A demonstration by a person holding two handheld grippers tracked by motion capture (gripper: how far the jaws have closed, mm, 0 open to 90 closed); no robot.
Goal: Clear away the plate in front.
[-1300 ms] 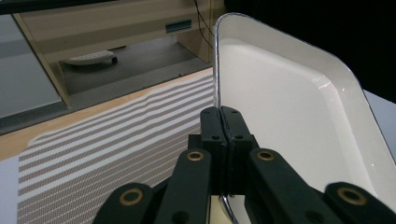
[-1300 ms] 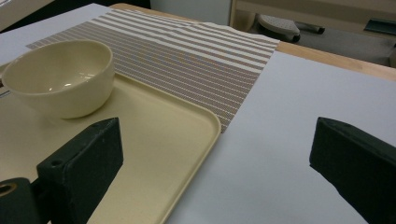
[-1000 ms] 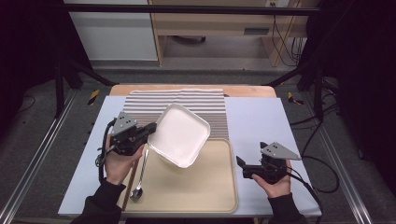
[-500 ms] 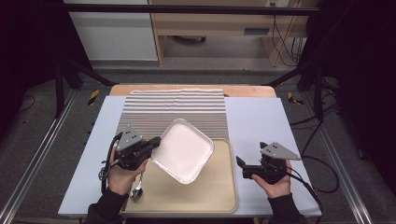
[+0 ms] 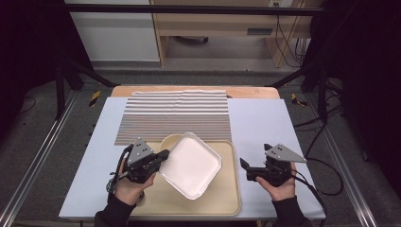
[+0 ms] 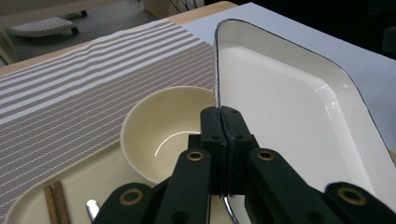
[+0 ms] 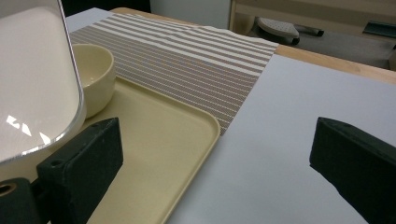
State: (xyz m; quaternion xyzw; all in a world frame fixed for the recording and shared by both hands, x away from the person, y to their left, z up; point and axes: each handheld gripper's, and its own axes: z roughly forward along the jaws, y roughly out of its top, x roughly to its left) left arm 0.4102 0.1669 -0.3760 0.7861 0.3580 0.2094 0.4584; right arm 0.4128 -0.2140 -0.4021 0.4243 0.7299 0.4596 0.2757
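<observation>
The left tongs point(image 5: 161, 157) are clamped on the rim of the white square dish point(image 5: 191, 165), held tilted over the yellow tray point(image 5: 222, 201) beside a cream bowl point(image 6: 161, 133). It probably needs lowering flat next. The right tongs point(image 5: 247, 169) gape empty over the bench point(image 5: 260, 123). No writing is legible.

White square dish point(image 5: 191, 165) over beige tray point(image 5: 222, 208), beside left gripper point(image 5: 161, 156).

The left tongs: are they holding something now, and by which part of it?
Yes. The left tongs are shut on the rim of the white square dish, at its left edge. The right tongs are open and hold nothing.
</observation>
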